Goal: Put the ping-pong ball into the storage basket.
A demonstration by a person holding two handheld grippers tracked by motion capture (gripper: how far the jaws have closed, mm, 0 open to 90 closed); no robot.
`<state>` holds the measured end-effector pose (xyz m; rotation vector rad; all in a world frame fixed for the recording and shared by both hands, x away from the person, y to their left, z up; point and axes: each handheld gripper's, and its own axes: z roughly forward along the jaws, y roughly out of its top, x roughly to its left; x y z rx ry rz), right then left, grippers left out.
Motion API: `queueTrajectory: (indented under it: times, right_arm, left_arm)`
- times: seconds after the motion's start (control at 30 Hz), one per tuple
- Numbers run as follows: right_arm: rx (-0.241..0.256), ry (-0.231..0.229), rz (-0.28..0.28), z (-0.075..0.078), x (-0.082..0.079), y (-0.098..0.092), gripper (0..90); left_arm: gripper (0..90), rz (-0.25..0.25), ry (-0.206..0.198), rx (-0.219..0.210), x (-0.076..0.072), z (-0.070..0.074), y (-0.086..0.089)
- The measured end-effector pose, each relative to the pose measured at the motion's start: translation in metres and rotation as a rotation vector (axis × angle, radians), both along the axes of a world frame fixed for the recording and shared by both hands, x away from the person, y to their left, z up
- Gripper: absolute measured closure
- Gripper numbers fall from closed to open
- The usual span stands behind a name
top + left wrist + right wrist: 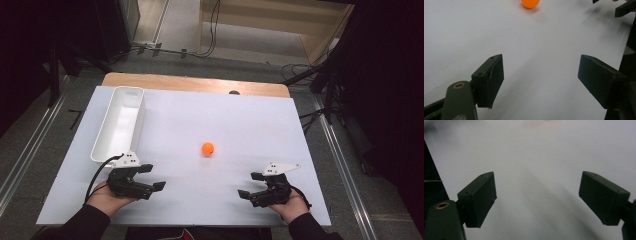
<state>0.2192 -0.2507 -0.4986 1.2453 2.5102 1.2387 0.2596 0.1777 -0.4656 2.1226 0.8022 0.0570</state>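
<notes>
- High view: orange ball (pixel 208 148) sits mid-table, untouched; white bin (pixel 118 124) at 10 o'clock, holds nothing.
- Left gripper (pixel 151 177) & right gripper (pixel 250 185): jaws wide, holding nothing.
- Pickup not yet begun.

smooth orange plastic ball (pixel 208 148), glossy white plastic bin (pixel 118 125), matt white tabletop (pixel 240 120)
</notes>
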Motion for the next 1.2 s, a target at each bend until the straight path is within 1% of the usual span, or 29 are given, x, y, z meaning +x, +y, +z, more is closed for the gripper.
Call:
queueTrajectory:
  times: [0.07,0.1,0.13,0.17,0.23,0.3,0.37,0.4,0.47,0.53,0.6,0.67,0.7,0.87,0.97,1.2]
  right_arm:
    - [-0.002,0.0,-0.001,0.0,0.0,0.0,13.2]
    - [-0.001,0.0,-0.002,0.0,0.0,0.0,13.2]
    - [-0.001,0.001,-0.001,0.0,0.0,0.0,13.1]
    - [-0.002,0.0,-0.001,0.0,0.0,0.0,13.2]
    - [0.0,0.0,-0.003,0.0,0.0,0.0,13.2]
    - [-0.002,-0.001,-0.002,0.0,0.0,0.0,13.2]
    - [-0.001,0.001,-0.001,0.0,0.0,0.0,13.1]
    - [-0.002,0.0,-0.001,0.0,0.0,0.0,13.1]
    - [-0.002,0.001,0.0,0.0,0.0,0.0,13.2]
    - [0.0,0.0,0.0,0.0,0.0,0.0,13.1]
    - [-0.001,0.0,0.0,0.0,0.0,0.0,13.1]
    - [0.001,0.001,0.0,0.0,0.0,0.0,13.2]
    - [0.001,0.0,0.0,0.0,0.0,0.0,13.1]
    - [0.001,-0.001,-0.002,0.0,0.0,0.0,13.1]
    - [0.0,0.0,-0.001,0.0,0.0,0.0,13.1]
    - [0.001,0.001,-0.001,-0.001,0.0,0.0,13.1]
  left_arm:
    - [18.3,0.001,0.001,0.002,0.0,0.001,-0.003]
    - [17.5,0.002,-0.006,0.011,0.0,0.002,-0.004]
    - [17.4,0.006,-0.008,0.008,0.0,0.003,-0.005]
    - [17.4,0.009,-0.008,-0.004,0.0,0.004,-0.006]
    - [13.8,0.009,-0.006,-0.012,0.001,0.006,-0.008]
    - [13.2,0.018,-0.008,-0.007,0.002,0.008,-0.011]
    - [5.8,0.02,0.006,-0.003,0.004,0.009,-0.014]
    - [1.9,0.02,0.004,0.004,0.004,0.009,-0.015]
    - [0.0,0.01,0.007,0.005,0.004,0.01,-0.019]
    - [0.0,-0.015,0.02,-0.005,0.005,0.01,-0.022]
    - [0.0,-0.027,0.014,0.006,0.005,0.01,-0.025]
    - [0.0,-0.02,0.004,0.01,0.005,0.01,-0.028]
    - [0.0,-0.023,0.007,0.011,0.006,0.011,-0.028]
    - [0.0,-0.012,0.0,0.016,0.01,0.011,-0.033]
    - [0.0,-0.016,-0.004,0.03,0.013,0.012,-0.037]
    - [0.0,-0.009,-0.005,0.027,0.019,0.013,-0.043]
